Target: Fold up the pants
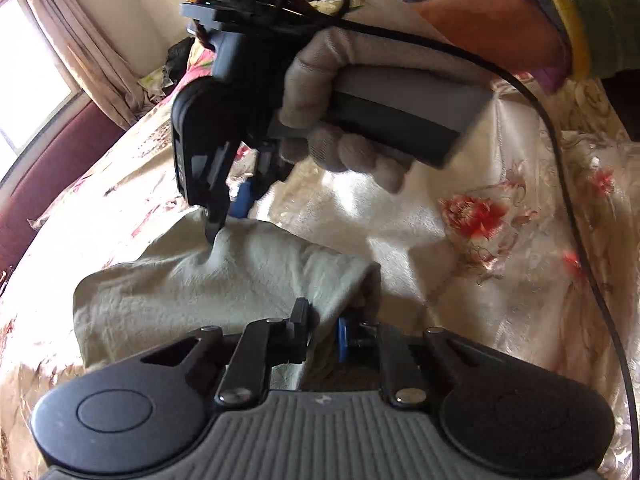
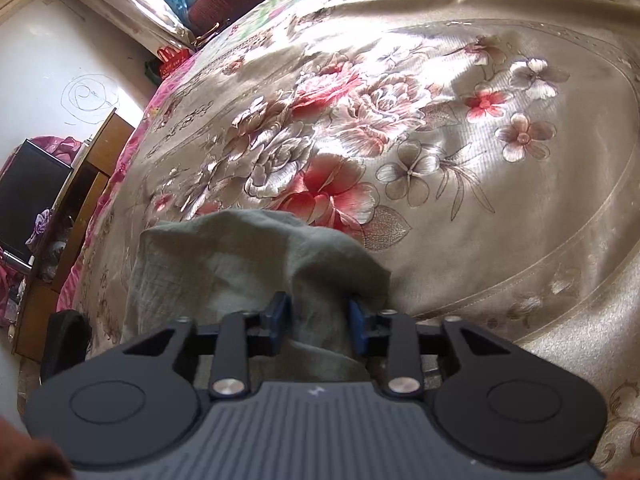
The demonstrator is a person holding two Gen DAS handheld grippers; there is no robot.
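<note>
Pale grey-green crinkled cotton, the cloth of the pants [image 2: 256, 264], sits bunched between the blue pads of the right gripper [image 2: 318, 320], whose jaws stand narrow and pinch a gathered fold; in the left wrist view the same gripper comes down from above in a white-gloved hand [image 1: 340, 120] and bites the far edge of the garment. The left gripper [image 1: 320, 332] likewise has its jaws drawn narrow on a near fold of the pants [image 1: 208, 292], with cloth passing between the black finger and the blue pad. The garment lies on the bed, on a shiny beige bedspread with red and white flowers [image 2: 460, 160], as a crumpled band between the two grips, its long axis seemingly running from one gripper to the other; which end is the waist I cannot tell. The risk, as I judge it, is that each pinch has caught only the top layer, so a lift would let the lower layer sag and spoil the fold; the thin cloth could also slip from the pads, and the black cable [image 1: 560, 152] hanging near could snag.
</note>
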